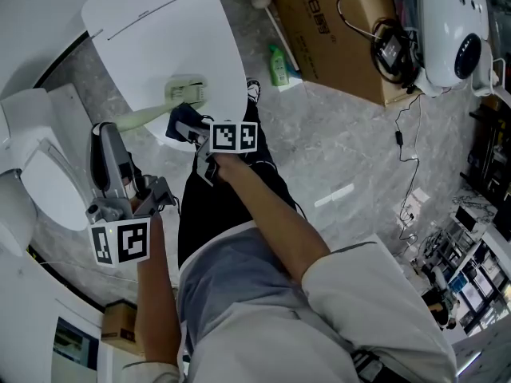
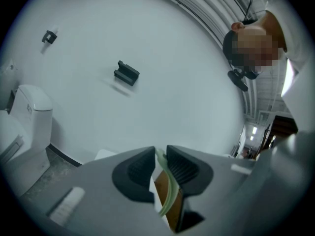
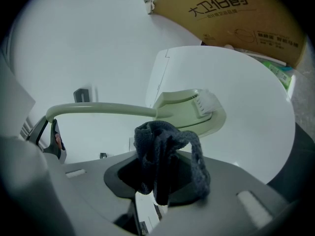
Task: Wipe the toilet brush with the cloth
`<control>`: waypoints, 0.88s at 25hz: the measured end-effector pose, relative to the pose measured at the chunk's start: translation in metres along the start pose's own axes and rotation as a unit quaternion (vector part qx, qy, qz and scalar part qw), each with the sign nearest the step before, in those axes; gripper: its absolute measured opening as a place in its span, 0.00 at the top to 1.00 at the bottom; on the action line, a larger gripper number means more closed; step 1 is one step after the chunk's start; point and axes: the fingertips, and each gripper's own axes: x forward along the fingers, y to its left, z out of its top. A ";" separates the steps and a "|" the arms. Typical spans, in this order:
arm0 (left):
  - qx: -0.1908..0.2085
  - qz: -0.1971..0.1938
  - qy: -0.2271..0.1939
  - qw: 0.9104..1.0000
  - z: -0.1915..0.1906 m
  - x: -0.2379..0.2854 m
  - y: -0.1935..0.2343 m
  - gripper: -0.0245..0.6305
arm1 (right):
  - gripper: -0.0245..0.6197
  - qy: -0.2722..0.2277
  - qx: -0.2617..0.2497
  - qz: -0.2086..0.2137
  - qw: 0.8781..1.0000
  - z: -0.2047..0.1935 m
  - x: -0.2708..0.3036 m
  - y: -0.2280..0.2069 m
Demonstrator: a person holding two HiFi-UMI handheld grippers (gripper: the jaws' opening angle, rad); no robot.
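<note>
**L clamps brush handle, R clamps cloth just under brush head**

Toilet brush (image 3: pixel 183 108): pale green smooth plastic. It has a long, thin, gently curved handle and a flat paddle-shaped head w/ short white bristles along one edge. In right gripper view it runs across mid-frame, handle from the left, head centre-right, w/ a glossy white fixture (image 3: pixel 246 132) behind it.

Cloth (image 3: pixel 165 151): dark blue-grey, nubbly knit, bunched into ropey loops. Right gripper (image 3: pixel 161 173) is clenched on it. The bundle sticks up past the jaw tips, and its top is just below the brush neck. Can't tell if they touch.

Left gripper (image 2: pixel 160 154) is clenched on the thin green handle end. Its dark ribbed pads (image 2: pixel 184 168) press the handle from both sides.

Head view: left gripper sits lower left of frame. The brush slants up-right from it to the head, left of centre near the top, over the white fixture. Right gripper w/ cloth is at the head's lower right, close by. The floor (image 1: pixel 351 142) is grey marbled stone. A cardboard box (image 1: pixel 319 34) and a green bottle (image 1: pixel 278 65) are top centre.
</note>
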 end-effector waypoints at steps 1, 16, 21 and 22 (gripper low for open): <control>0.000 0.001 0.000 1.000 0.000 0.000 0.000 0.96 | 0.79 0.003 -0.002 0.000 1.000 0.000 -0.001 -0.001; -0.001 0.010 -0.002 1.000 0.001 0.005 0.000 0.96 | 0.79 0.038 -0.020 0.005 0.999 0.006 -0.018 -0.012; -0.001 0.013 -0.002 1.000 0.001 0.007 0.001 0.96 | 0.79 0.055 -0.033 0.010 0.998 0.009 -0.023 -0.016; -0.001 0.014 -0.003 1.000 0.001 0.007 0.001 0.96 | 0.79 0.057 -0.033 0.010 0.998 0.010 -0.024 -0.017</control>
